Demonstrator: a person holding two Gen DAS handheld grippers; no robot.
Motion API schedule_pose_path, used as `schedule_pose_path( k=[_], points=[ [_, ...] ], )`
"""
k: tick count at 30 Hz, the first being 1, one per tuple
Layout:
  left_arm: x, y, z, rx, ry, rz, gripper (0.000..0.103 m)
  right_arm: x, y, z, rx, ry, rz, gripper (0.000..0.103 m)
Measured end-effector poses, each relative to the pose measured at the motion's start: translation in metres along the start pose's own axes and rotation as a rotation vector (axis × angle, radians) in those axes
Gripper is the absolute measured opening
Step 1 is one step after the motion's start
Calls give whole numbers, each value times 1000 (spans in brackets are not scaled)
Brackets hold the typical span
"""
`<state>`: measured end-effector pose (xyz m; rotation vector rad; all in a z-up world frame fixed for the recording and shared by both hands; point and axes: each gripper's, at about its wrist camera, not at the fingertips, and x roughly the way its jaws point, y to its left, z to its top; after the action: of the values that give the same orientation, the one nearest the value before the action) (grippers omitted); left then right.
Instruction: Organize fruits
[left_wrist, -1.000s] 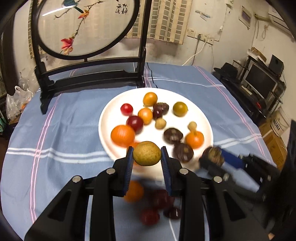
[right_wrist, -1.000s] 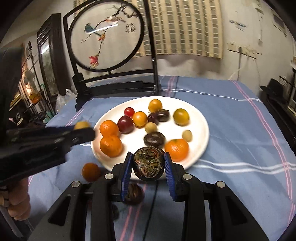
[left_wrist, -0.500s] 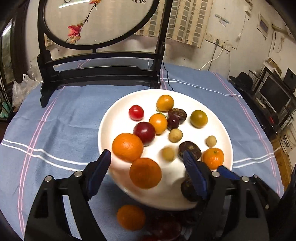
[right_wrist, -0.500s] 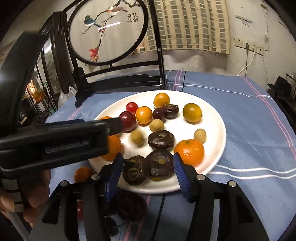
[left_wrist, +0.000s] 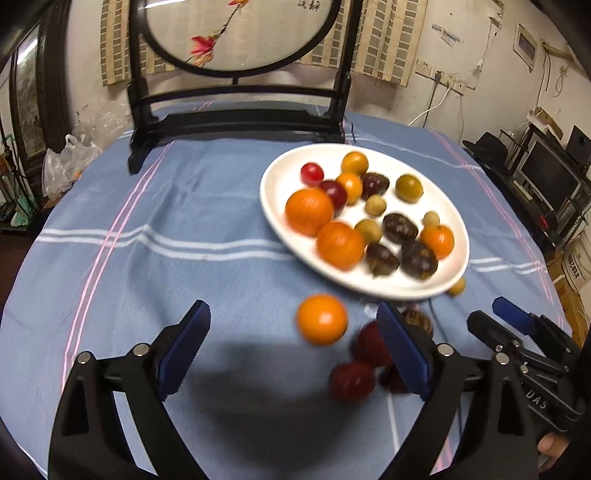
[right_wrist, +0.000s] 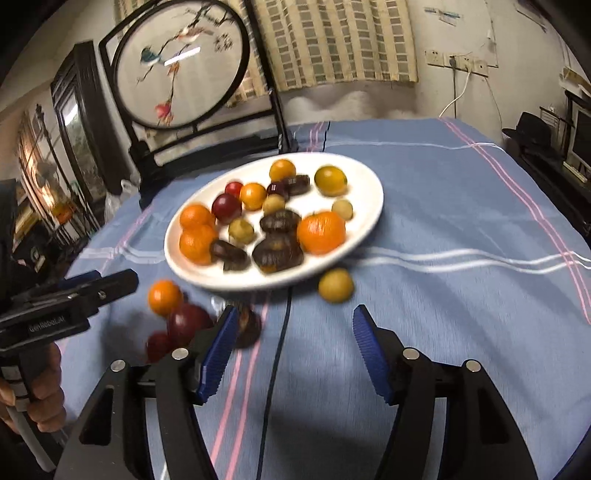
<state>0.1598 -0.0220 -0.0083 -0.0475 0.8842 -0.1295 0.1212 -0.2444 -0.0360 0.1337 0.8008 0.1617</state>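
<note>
Both tools are hanging spread and empty over the blue-clothed bench (left_wrist: 147, 221). The left tool (left_wrist: 291, 350) is hovering near a loose orange (left_wrist: 322, 319) and two red plums (left_wrist: 352, 380), which are lying just near of the white plate (left_wrist: 275, 184) piled with fruit. The right tool (right_wrist: 293, 356) is sitting near a yellow fruit (right_wrist: 335, 285) beside the plate's near rim. Half a second ago, both tools were reaching over the plate; now they are sitting back from it, wider apart.
</note>
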Motion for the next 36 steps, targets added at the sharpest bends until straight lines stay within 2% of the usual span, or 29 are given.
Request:
schedule_pose_path(
  k=[4,7,9,11,15,18,22,23,29,36],
  points=[
    [0,16,-17,-19,-7,45,91,3,21,-17,-110,61,-20,66],
    [4,27,-27,-24,-13,81,91,7,37,-27,-161,98,-2,66],
    [8,33,-27,-32,22,72,91,10,50,-31,-195,117,1,66],
    [6,39,-26,-59,24,43,91,15,60,-32,-211,135,-1,66],
    [6,39,-28,-58,33,63,91,29,80,-33,-259,155,-21,65],
    [5,37,-28,-57,48,39,91,35,90,-31,-285,148,-21,55],
    [-2,34,-29,-57,33,32,91,39,101,-27,-314,136,-16,27],
    [-3,33,-29,-51,29,27,92,38,103,-28,-319,124,-15,27],
    [-2,23,-33,-21,45,2,92,21,77,-20,-246,113,7,27],
    [-1,2,-40,65,47,-29,92,7,43,-9,-151,74,-26,27]
  ],
)
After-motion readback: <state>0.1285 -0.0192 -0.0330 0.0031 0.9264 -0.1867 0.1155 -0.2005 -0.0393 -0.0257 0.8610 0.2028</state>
